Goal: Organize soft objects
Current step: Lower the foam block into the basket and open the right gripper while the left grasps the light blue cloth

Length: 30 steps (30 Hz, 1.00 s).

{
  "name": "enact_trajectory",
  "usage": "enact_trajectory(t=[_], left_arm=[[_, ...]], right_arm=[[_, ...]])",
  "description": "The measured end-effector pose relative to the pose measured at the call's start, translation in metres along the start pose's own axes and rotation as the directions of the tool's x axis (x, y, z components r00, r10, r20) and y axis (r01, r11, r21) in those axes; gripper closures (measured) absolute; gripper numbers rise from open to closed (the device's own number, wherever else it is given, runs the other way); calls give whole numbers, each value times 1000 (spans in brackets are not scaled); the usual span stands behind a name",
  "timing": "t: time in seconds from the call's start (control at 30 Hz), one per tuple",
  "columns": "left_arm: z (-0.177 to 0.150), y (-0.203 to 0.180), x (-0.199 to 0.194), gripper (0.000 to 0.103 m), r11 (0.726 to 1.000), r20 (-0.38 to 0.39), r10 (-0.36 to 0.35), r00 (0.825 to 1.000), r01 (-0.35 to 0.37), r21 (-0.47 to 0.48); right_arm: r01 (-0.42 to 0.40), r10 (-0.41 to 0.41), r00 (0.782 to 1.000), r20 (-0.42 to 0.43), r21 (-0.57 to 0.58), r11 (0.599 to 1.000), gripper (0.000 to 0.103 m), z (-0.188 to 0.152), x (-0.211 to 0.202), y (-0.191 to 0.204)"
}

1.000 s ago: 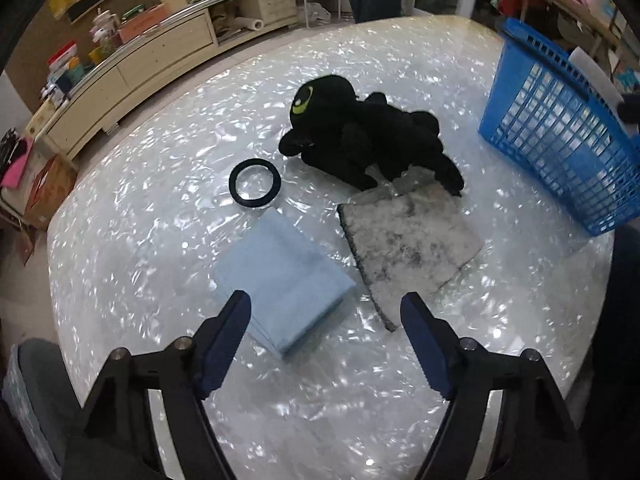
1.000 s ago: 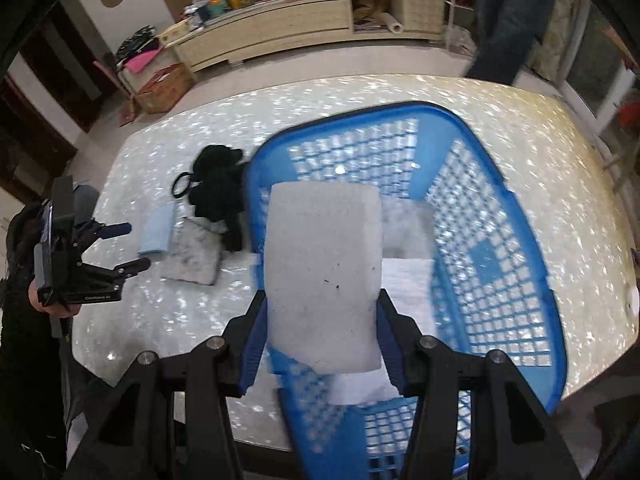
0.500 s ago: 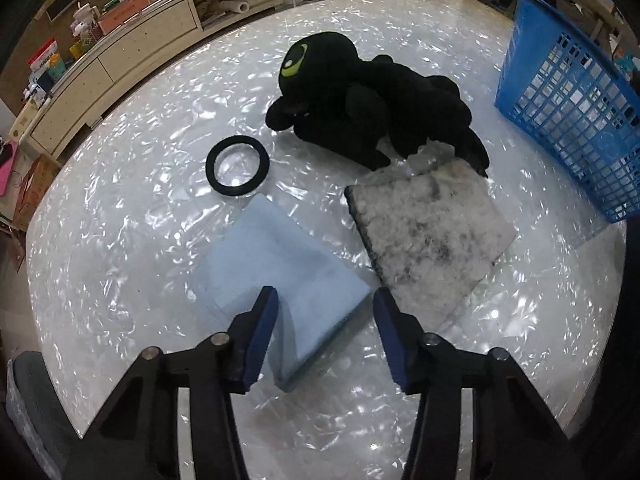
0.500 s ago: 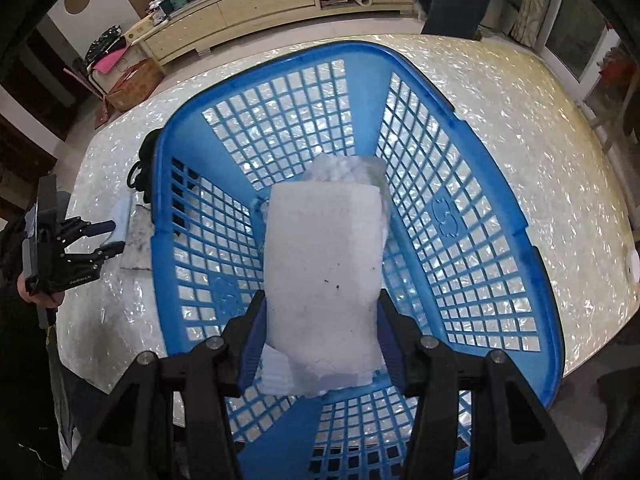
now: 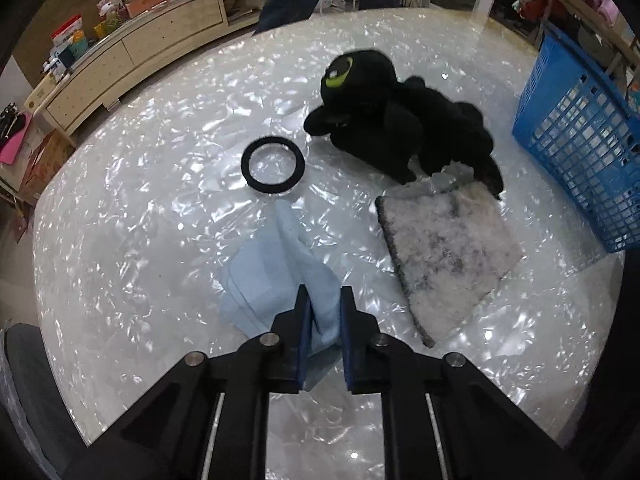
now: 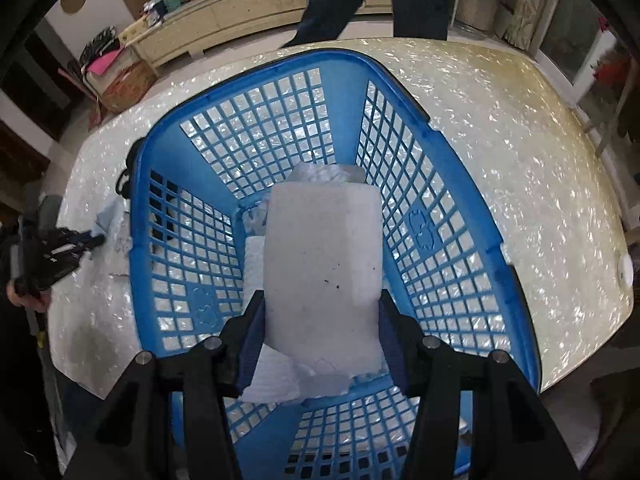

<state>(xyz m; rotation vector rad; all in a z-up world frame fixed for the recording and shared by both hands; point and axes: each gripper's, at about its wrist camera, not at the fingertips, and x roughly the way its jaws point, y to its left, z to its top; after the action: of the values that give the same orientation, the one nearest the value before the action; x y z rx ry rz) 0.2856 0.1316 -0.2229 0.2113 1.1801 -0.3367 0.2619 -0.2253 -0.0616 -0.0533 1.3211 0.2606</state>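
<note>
In the left wrist view the left claw point(image 5: 323, 312) sits at lower centre of the frame, its jaws having just closed, and they now pinch a raised fold of the light blue cloth point(image 5: 276, 276), which bunches up between the blue pads while the rest of it lies flat on the pearly white table point(image 5: 152, 200). Just right of the cloth, in the middle right of the frame, lies a grey-and-white fuzzy mat point(image 5: 444, 256); its far corner touches the black plush toy point(image 5: 396, 120) with a green eye, which sprawls above centre. A black ring point(image 5: 273, 165) lies flat left of the toy and above the cloth, apart from both. The blue basket point(image 5: 584, 152) stands at the right edge of the frame, near the mat but not touching it. In the right wrist view the right claw point(image 6: 322, 332) at lower centre grips a white foam block point(image 6: 322, 272) by its two sides, pads pressed against it, and holds it inside the blue basket point(image 6: 420, 128), which fills the middle of the frame; the block's far end points toward the basket floor, where more white padding point(image 6: 276, 376) lies beneath it. At the left edge of that frame a hand point(image 6: 24, 292) holds the left claw point(image 6: 94, 240) at the blue cloth's edge.
</note>
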Motion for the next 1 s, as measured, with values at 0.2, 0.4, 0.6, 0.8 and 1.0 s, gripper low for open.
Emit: enact_trajectory(t=[0.2, 0.4, 0.6, 0.8, 1.0], left_arm=[[0, -5, -40, 92, 998, 79, -49, 996, 51, -33], [-2, -24, -77, 92, 995, 146, -95, 985, 98, -17], [-5, -49, -103, 92, 992, 167, -127, 978, 127, 12], [-12, -68, -124, 92, 989, 188, -149, 971, 143, 47], [-15, -86, -140, 92, 990, 197, -143, 970, 139, 37]], right_arm=[[48, -48, 997, -66, -7, 999, 52, 2, 30, 5], [59, -54, 995, -83, 53, 997, 52, -4, 39, 11], [59, -51, 993, -108, 70, 996, 51, -12, 44, 26], [98, -93, 993, -76, 65, 993, 46, -12, 38, 36], [131, -127, 991, -52, 69, 989, 12, -24, 21, 34]])
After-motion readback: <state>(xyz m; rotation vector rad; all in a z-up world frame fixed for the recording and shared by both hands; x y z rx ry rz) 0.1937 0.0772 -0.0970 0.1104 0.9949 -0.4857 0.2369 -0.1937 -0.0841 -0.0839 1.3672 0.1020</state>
